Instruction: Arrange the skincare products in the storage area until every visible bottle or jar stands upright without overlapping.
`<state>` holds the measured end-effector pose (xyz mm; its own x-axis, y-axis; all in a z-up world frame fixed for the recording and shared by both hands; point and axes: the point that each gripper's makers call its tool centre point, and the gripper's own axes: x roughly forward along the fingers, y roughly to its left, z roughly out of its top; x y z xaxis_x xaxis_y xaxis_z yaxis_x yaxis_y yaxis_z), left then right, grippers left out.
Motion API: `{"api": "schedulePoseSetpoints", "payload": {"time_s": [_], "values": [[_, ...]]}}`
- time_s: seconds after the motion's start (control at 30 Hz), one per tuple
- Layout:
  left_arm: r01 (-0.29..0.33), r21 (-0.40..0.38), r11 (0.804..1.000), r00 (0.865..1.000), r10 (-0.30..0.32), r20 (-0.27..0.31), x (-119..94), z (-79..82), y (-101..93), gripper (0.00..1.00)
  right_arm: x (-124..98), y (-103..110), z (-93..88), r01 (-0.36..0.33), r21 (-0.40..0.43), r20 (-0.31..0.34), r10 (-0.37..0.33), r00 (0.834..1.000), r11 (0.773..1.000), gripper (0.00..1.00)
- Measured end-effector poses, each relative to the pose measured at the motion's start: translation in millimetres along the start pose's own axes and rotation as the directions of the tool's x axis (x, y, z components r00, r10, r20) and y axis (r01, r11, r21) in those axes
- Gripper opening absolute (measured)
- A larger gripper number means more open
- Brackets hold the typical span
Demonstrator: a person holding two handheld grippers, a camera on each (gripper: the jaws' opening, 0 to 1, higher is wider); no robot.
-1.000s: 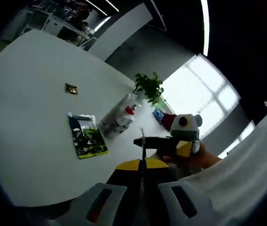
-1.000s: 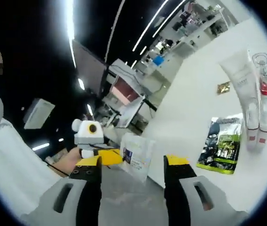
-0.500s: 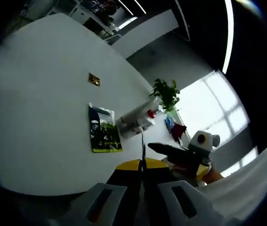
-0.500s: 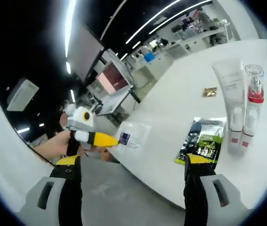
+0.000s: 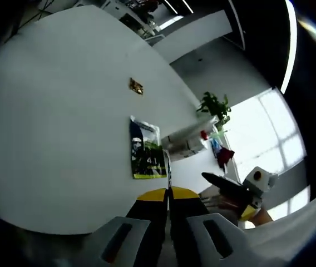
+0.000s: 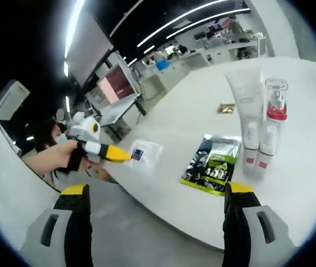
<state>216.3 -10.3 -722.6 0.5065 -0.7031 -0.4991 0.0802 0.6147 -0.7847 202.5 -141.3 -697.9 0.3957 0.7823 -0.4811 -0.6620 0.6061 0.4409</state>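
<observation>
While the white tube [image 6: 248,108] and the red-collared pump bottle [image 6: 271,125] both lie flat on the white table [image 6: 314,167], side by side and touching or nearly so, neither is upright yet, so by my read the standing-up step hasn't begun. In the right gripper view their long axes run roughly away from the camera, the tube's broad crimped end and the bottle's clear cap at the far end, low ends w/ red marks nearest the right gripper [image 6: 155,194]. A dark green sachet [image 6: 213,164] lies flat just beside them, a small gold packet [image 6: 225,108] beyond. Right gripper has its jaws spread wide, nothing between them; the pair lies ahead, off toward its right jaw. Left gripper [image 6: 127,155] hangs by the table edge, well apart from the bottles, pinching a small clear sachet [image 6: 143,155]; in its own view, jaws [image 5: 168,196] closed together w/ a thin edge sticking up. Right is nearer, prob the one to reach; it'd want to come in across the long axis
</observation>
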Motion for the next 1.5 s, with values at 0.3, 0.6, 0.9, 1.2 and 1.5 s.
{"api": "schedulePoseSetpoints", "payload": {"time_s": [0.3,0.6,0.9,1.2,1.5], "values": [[-0.050,0.010,0.999,0.998,0.050,-0.024,8,3.0,17.6,0.05,-9,-16,-10.9,0.085,-0.003,-0.004,-0.085,0.996,0.996,1.00],[-0.087,0.015,0.996,0.995,0.088,-0.050,17,8.6,33.1,0.05,-19,-31,-4.2,0.149,0.005,0.058,-0.149,0.987,0.989,0.99],[-0.122,0.012,0.992,0.989,0.122,-0.078,33,14.0,49.3,0.05,-16,-45,-5.8,0.197,-0.049,0.062,-0.194,0.979,0.979,0.99],[-0.159,0.023,0.987,0.981,0.161,-0.105,45,12.9,63.6,0.05,-19,-55,-7.2,0.226,-0.031,0.075,-0.223,0.972,0.974,0.99],[-0.187,0.006,0.982,0.975,0.187,-0.121,52,8.5,73.3,0.05,-19,-57,-9.1,0.229,-0.021,0.067,-0.227,0.972,0.973,0.97]]}}
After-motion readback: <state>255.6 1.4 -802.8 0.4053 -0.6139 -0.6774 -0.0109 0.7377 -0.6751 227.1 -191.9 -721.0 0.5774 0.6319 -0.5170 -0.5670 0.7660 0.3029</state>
